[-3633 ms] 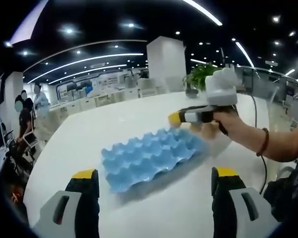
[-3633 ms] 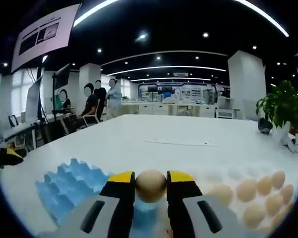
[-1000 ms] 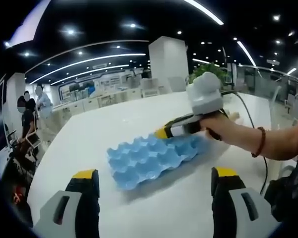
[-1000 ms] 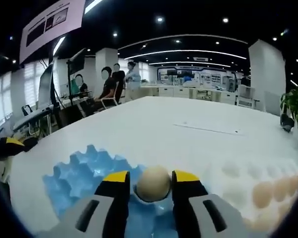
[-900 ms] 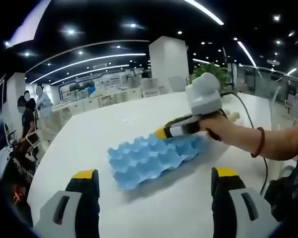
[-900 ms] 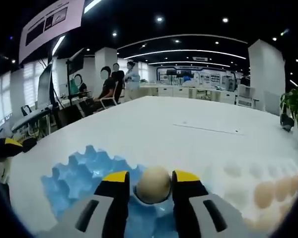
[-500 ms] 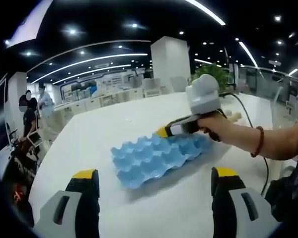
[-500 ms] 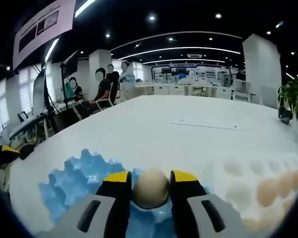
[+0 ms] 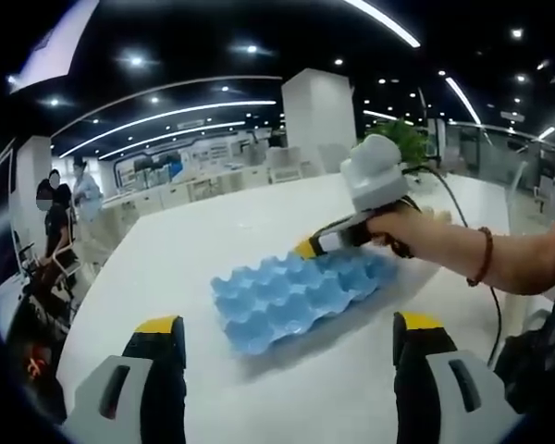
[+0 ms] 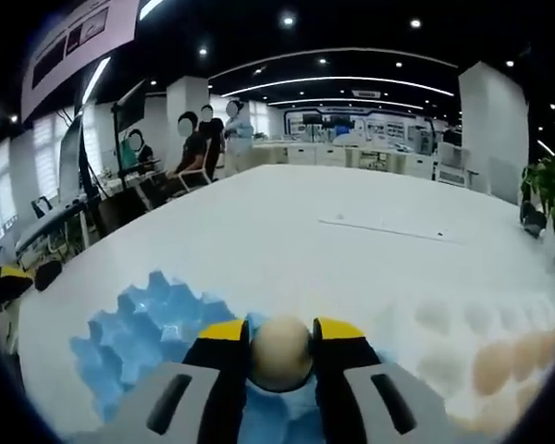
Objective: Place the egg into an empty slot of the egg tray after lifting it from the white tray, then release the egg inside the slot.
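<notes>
— Where is the egg?

— The egg (image 10: pixel 279 352) sits clamped between the yellow-tipped jaws of the right gripper (image 10: pixel 279 335), just above the near right end of the blue egg tray (image 10: pixel 143 338). In the left gripper view the right gripper (image 9: pixel 307 248) reaches in from the right, held by a hand (image 9: pixel 402 228), its tip over the far right part of the blue egg tray (image 9: pixel 296 291); the egg itself is hidden there.

— And the white tray?

— The white tray (image 10: pixel 449 324) lies on the bench (image 10: pixel 333 250) just right of the blue one, with a few eggs (image 10: pixel 493 367) at its right end.

— The left gripper?

— The left gripper (image 9: pixel 282 338) hangs near over the bench (image 9: pixel 194 259), jaws spread wide with nothing between them, well short of the blue tray.
</notes>
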{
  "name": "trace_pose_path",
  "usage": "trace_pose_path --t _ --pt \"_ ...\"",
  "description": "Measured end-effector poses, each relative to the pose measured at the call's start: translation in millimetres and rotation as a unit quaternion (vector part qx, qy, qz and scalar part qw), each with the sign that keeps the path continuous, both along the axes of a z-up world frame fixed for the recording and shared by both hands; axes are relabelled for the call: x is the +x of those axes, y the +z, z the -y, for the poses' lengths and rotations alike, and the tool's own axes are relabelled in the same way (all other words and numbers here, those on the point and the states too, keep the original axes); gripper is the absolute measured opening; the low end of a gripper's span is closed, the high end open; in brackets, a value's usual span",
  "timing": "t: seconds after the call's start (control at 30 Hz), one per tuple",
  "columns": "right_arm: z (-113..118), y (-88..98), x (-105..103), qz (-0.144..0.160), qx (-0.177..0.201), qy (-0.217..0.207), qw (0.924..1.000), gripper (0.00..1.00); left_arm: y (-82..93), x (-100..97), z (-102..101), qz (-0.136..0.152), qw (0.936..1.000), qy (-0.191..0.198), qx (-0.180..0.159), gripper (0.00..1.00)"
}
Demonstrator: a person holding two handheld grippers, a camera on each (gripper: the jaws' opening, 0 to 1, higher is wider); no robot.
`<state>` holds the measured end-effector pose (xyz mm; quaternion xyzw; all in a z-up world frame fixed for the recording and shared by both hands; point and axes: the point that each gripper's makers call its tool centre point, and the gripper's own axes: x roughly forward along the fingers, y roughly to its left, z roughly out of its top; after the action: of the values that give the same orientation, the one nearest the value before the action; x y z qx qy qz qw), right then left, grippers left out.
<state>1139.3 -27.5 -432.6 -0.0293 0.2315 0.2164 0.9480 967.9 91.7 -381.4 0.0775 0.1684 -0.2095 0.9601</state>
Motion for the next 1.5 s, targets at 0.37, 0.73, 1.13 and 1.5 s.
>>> trace_pose_path --t 0.37,0.73,1.13,1.5 --pt "1.9 1.1 -1.0 0.005 0.015 0.002 0.9999 0.27 1.1 0.0 -3.4 0.001 1.0000 0.005 0.002 0.94" --pt "5.8 7.6 -4.8 0.021 0.030 0.002 0.9993 0.26 2.2 0.6 -2.0 0.003 1.0000 0.006 0.000 0.94" --pt "5.7 10.0 -7.5 0.024 0.019 0.017 0.9994 0.26 1.8 1.4 0.1 0.004 1.0000 0.005 0.001 0.93" --pt "6.6 9.9 -13.8 -0.015 0.007 0.039 0.9991 0.23 2.2 3.7 0.7 0.004 1.0000 0.007 0.002 0.93"
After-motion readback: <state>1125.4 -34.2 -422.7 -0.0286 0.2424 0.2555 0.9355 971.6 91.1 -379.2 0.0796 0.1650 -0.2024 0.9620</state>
